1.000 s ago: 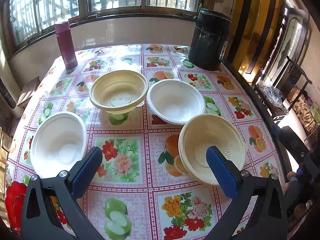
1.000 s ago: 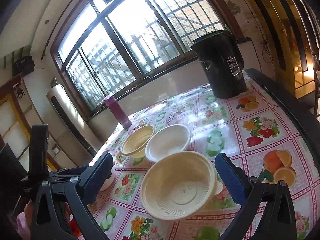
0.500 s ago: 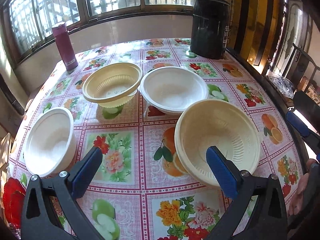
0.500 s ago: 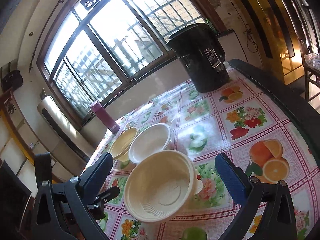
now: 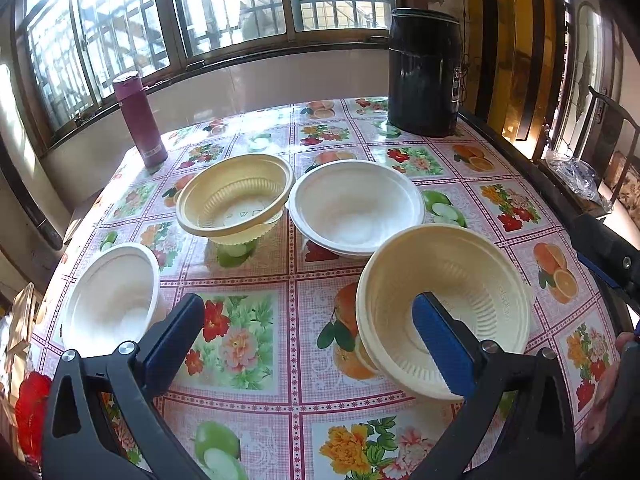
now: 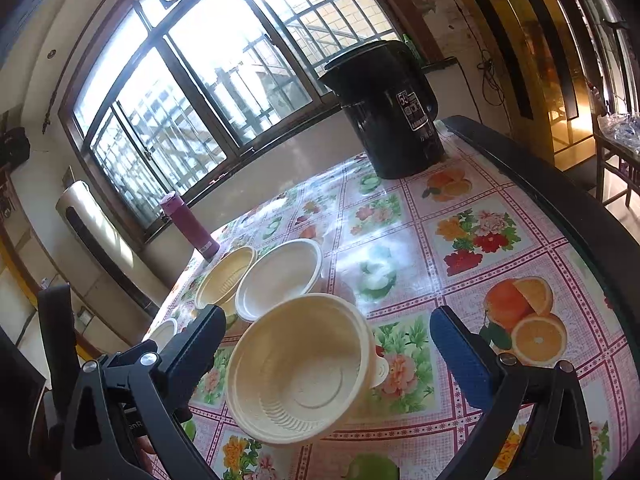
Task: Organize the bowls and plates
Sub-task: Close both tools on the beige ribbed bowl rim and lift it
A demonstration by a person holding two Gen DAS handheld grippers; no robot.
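Left wrist view, left claw (image 5: 308,334) spread wide, right finger (image 5: 440,344) inside cream bowl (image 5: 460,280)

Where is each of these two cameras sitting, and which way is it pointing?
Left wrist: rides the left gripper, looking across the table toward the window; open blue fingers, a fingertip at right.
Right wrist: rides the right gripper, aimed leftward over the table; open fingers, the other gripper at left.
Shared: cream bowl, black kettle, maroon flask.

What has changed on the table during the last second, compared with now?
The left gripper has lowered toward the near cream bowl, one finger now over its rim; the right gripper has closed in on it too. Nothing was grasped. All four bowls, the bottle and the black pot stayed put.
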